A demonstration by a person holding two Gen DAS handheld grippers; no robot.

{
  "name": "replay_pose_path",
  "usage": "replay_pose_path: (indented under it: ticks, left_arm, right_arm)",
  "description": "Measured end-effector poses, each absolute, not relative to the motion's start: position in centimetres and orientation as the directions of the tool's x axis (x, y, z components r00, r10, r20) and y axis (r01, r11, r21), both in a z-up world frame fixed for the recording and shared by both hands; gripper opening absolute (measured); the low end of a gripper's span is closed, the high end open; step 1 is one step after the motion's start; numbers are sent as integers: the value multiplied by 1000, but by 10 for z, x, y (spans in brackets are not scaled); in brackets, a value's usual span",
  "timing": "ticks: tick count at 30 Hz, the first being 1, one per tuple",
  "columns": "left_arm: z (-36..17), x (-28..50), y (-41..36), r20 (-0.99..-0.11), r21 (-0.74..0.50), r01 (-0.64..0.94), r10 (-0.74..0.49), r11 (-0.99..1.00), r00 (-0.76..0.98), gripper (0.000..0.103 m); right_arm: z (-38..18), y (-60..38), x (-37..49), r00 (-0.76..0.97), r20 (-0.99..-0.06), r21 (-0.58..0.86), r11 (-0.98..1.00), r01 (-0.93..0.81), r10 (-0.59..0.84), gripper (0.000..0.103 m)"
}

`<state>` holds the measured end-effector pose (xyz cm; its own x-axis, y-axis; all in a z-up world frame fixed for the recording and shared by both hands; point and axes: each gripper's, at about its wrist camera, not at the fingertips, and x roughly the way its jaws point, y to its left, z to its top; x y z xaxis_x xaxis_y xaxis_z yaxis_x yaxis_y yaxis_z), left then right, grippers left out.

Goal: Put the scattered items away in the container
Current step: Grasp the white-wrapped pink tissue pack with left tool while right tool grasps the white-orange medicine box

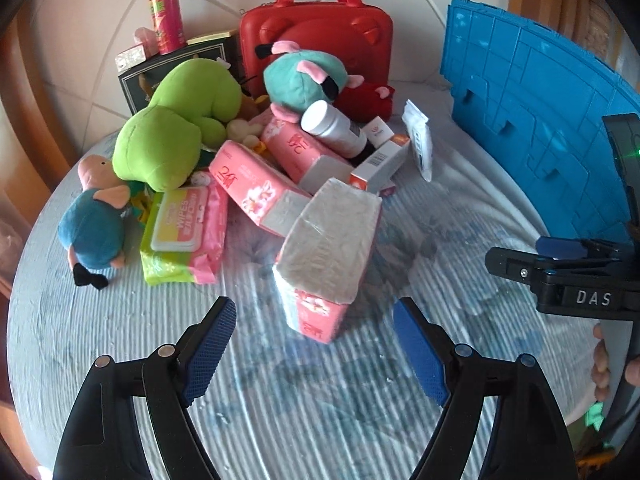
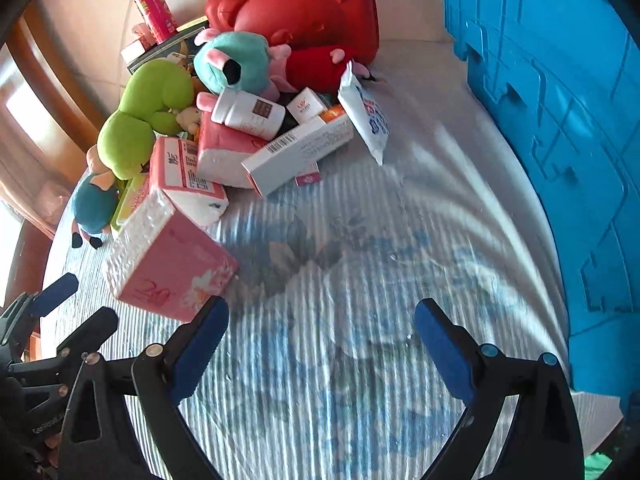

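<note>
Scattered items lie piled on the bed. Nearest is a pink tissue pack (image 1: 328, 248) (image 2: 168, 264), tilted on its end. Just short of it, my left gripper (image 1: 316, 340) hangs open over the sheet, nothing between its pads. Behind it lie more tissue packs (image 1: 256, 184), a wipes pack (image 1: 180, 232), a white bottle (image 1: 336, 128), a white carton (image 1: 380, 164), a white sachet (image 2: 366, 116) and plush toys (image 1: 176, 128). The blue container (image 1: 540, 120) (image 2: 560, 120) stands on the right. My right gripper (image 2: 322, 344) is open over bare sheet, between pile and container.
A red hard case (image 1: 320, 28) stands at the back against the wall. A tall snack can (image 1: 166, 12) sits on a dark box (image 1: 172, 68) at the back left. A wooden bed frame (image 1: 40, 80) curves along the left. The patterned sheet (image 2: 360, 240) is wrinkled.
</note>
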<state>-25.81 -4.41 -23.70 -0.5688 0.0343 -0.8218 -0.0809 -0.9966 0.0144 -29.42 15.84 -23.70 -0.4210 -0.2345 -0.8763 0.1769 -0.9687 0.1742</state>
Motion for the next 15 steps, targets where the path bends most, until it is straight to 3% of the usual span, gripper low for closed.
replay_pose_path:
  ticks: [5,7,10,12,15]
  left_arm:
    - [-268,-279,-38,-840,17,-64,20,-998,-542,81]
    - [-271,-287,-37,-829,24,-50,8,-998,-558,52]
    - [-268,-294,-43,-817,16,-14,-5,-1000,-577,50]
    - [-264,-296,-50,-802,44,25,-50,-999,-595,50]
    - [-259,-301,-66,-782,64,82,-101,-995,-615,50]
  right_arm:
    - [-253,165,-295,-401,-887,176,-971,162,-228,96]
    - [-257,166,-299,-401,-887,182,-971,154,-230,96]
    - [-258,163,-313,-416,-880,187,-973,136,-228,94]
    - [-255,156,-328,-434,-868,204,-970,132,-241,85]
    - [-255,144,-355,-440,-854,250,-961,118,-277,85]
